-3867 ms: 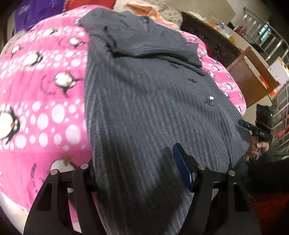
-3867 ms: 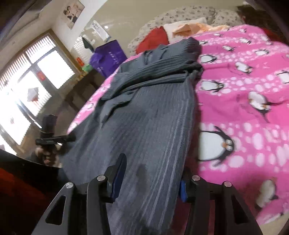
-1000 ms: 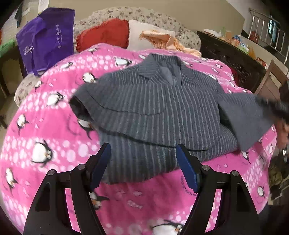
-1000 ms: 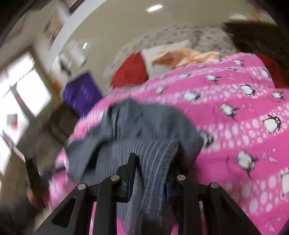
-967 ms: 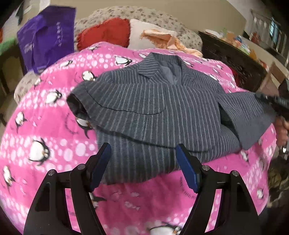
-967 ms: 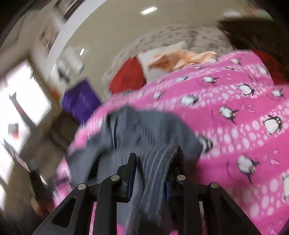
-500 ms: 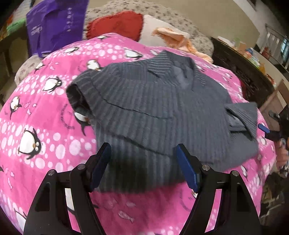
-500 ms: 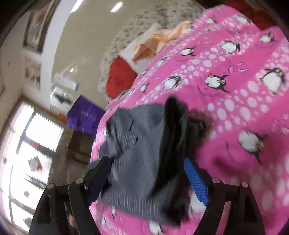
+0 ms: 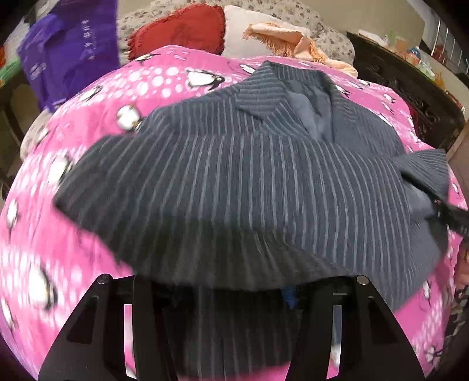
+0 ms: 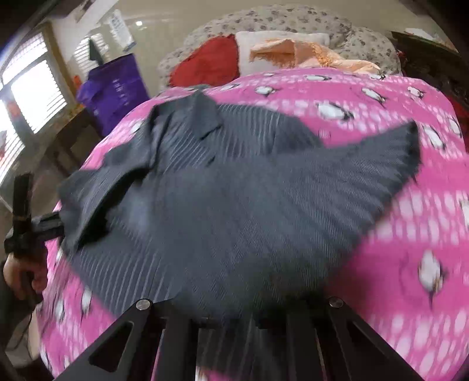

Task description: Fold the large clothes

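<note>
The fingers of the left gripper (image 9: 231,293) stood wide apart at the bottom of its own view, their tips buried under the near hem of the garment, so only a sliver of blue pad (image 9: 288,296) showed on the right one. Whether they were pinching any cloth could not be told. The right gripper (image 10: 237,310) looked much the same in its view: two black fingers set apart at the bottom edge, tips hidden under blurred fabric, grip unclear.

There was one garment, a dark grey pinstriped jacket (image 9: 249,187), folded into a broad bundle on the pink penguin blanket (image 9: 96,117). It filled the middle of both frames, its collar toward the top of the picture and its near edge draped over and between each pair of fingers. In the left view one sleeve end stuck out at the right, where the other gripper's dark tip met it. In the right view a flap of the jacket fanned out toward the upper right, and the left gripper and the person's hand (image 10: 17,272) sat at the left edge, touching the cloth.

Beyond the blanket, at the top of the frame, lay one red cushion (image 9: 178,29), one white pillow (image 9: 237,26), one peach cloth (image 9: 287,38) and one purple bag (image 9: 70,55).
</note>
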